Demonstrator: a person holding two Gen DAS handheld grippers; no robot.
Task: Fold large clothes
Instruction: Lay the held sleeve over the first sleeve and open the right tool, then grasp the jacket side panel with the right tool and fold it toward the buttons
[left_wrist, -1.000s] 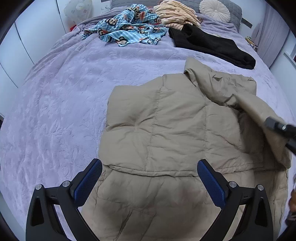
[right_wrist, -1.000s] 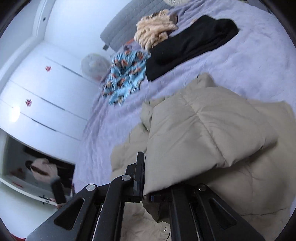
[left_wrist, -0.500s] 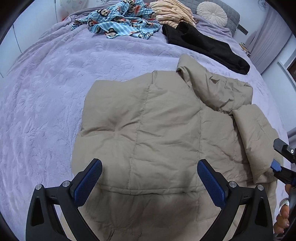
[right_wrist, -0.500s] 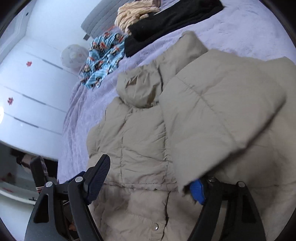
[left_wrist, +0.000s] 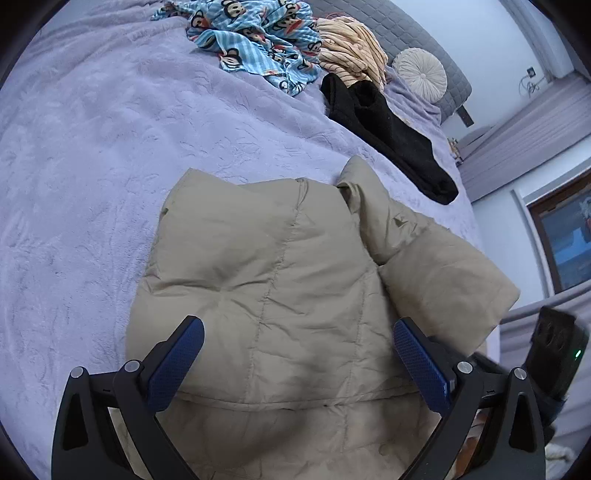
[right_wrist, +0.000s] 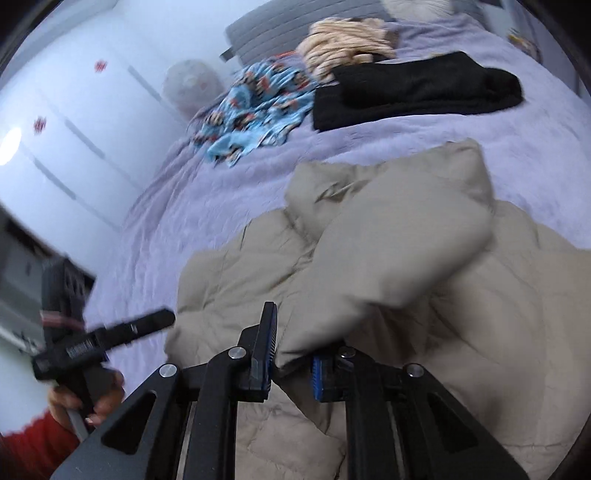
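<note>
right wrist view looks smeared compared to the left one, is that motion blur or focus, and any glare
Right wrist view: motion blur, streaking the patterned blue garment and the left claw, with a bright glare patch on the white wardrobe. Left wrist view: sharp, evenly lit, only fisheye bending at the purple bedspread edges.

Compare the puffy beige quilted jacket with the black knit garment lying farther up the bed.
The puffy beige quilted jacket is pale, padded and stitched into panels; the black knit garment is dark, thin and soft-textured. The jacket lies near the grippers with a sleeve folded over its body; the black garment lies beyond it in a long narrow strip, untouched. Both rest on the lilac bedspread.
</note>
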